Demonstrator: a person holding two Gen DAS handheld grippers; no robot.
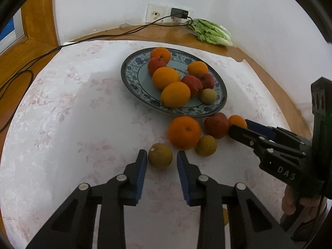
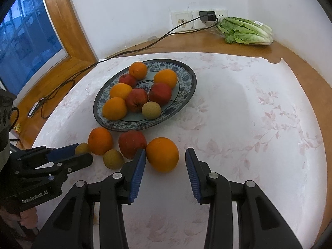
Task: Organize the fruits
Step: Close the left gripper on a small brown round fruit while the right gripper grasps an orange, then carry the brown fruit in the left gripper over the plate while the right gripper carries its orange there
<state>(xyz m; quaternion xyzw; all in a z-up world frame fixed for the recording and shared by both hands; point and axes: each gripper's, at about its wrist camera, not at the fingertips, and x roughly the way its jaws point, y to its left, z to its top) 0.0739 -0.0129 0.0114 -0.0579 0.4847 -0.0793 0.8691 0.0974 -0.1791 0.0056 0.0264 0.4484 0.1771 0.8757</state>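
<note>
While eight fruits already sit on the patterned plate (image 1: 132, 87), five remain on the desk (image 1: 83, 103): left tongs (image 1: 161, 153) clench a small greenish fruit (image 1: 160, 156), right tongs (image 2: 165, 151) straddle an orange (image 2: 162, 155), released.

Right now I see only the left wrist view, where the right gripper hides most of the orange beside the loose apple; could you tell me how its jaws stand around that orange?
Observer: In the right wrist view the right gripper straddles the orange. The jaw on the apple side looks to touch it; the other jaw stands clear.
Operator: Thank you. Where does the black cable end?
Observer: The cable loops on the wooden ledge near a small white object; whether they are connected I cannot tell.
</note>
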